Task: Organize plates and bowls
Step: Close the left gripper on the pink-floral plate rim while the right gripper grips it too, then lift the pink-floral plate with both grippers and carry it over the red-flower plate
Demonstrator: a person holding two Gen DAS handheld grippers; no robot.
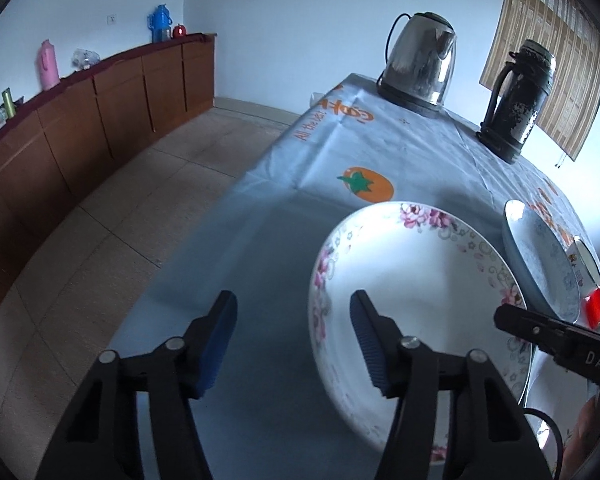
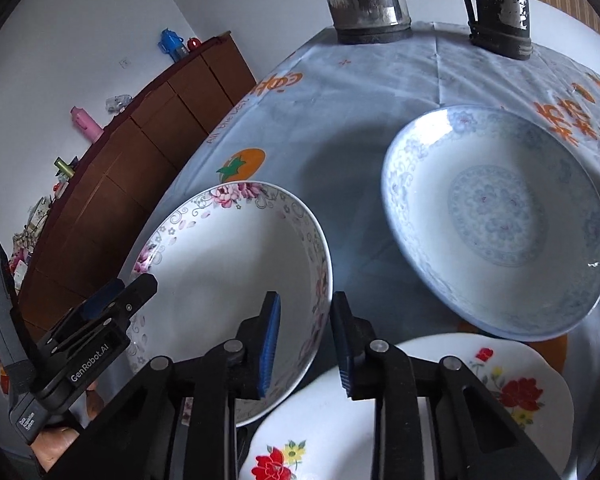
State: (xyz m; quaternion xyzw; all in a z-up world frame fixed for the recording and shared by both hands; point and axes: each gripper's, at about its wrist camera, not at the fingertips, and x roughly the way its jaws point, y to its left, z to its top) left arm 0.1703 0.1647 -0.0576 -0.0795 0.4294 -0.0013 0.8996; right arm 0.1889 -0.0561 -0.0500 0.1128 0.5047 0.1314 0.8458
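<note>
Straddling the rim of the pink-flowered plate [image 2: 228,264], the right gripper [image 2: 306,344] has its 2 blue pads narrowly apart, the near edge between them, not visibly pinched. At the opposite rim the left gripper [image 1: 294,344] stands half spread, the plate's edge between its fingers, the pads clear of it. Just beyond the right gripper's tips sits the blue-patterned plate [image 2: 500,216]; directly beneath it lies a red-flowered plate [image 2: 420,412]. Farther along the tablecloth [image 1: 332,148], a steel kettle [image 1: 420,64] and dark flask [image 1: 516,100] stand upright.
</note>
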